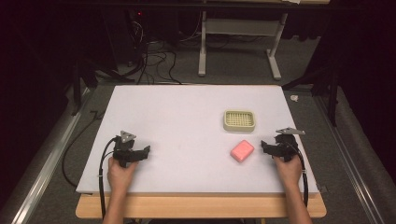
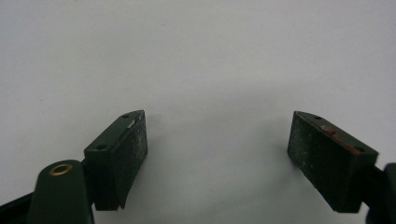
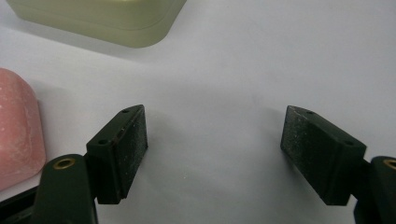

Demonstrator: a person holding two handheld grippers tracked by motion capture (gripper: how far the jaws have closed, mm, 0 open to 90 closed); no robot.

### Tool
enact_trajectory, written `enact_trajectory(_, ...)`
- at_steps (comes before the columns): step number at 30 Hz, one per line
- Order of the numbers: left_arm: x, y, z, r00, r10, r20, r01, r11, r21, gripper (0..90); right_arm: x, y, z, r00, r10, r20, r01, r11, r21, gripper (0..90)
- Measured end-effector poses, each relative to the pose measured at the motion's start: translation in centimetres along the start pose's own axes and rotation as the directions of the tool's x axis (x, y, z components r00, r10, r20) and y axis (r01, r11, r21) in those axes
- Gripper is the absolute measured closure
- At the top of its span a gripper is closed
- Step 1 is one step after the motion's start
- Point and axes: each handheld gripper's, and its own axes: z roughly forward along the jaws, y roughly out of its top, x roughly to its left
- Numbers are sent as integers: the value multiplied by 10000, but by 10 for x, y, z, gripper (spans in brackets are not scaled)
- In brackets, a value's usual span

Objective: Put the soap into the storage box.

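Your right gripper (image 1: 267, 147) is sitting on the white table (image 1: 177, 121) with its jaws spread wide and nothing between them, just to the right of the pink soap bar (image 1: 242, 150). In the right gripper view the soap bar (image 3: 16, 126) is lying just outside the left jaw, not between the pads, and the corner of the soap dish (image 3: 107, 18) is showing ahead and to the left. From above, the cream soap dish (image 1: 239, 120) is resting near the soap, a little farther from you, the two apart and not touching.

Your left gripper (image 1: 145, 152) is resting well away on the left side of the table, jaws likewise wide apart and empty, over bare surface.

The soap is looking like a solid, rounded block: probably light enough for one gripper, stiff rather than squashy, but smooth and likely slippery under the pads. Its surface seems dry and slightly chalky, though the close view is too partial to be sure. You are best off taking it across its shorter width, pads flat on the two long sides near the middle, avoiding the curved corners where it could squirt out. A moderate squeeze should do; hard pressure may dent it. The dish's gridded top is giving it a shallow seat, so keep the bar level.
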Motion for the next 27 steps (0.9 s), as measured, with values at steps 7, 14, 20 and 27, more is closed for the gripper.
enact_trajectory(7,0,0,0,10000,-2,0,2,10000,2,206,0,0,0,10000,3,22,-3,10000,-11,236)
enact_trajectory(14,0,0,0,10000,-25,21,25,10000,-2,206,0,0,0,10000,11,26,-11,10000,-13,234)
enact_trajectory(20,0,0,0,10000,-33,29,33,10000,3,206,0,0,0,10000,26,12,-26,10000,-6,234)
enact_trajectory(27,0,0,0,10000,-24,24,24,10000,0,206,0,0,0,10000,0,31,0,10000,-20,234)
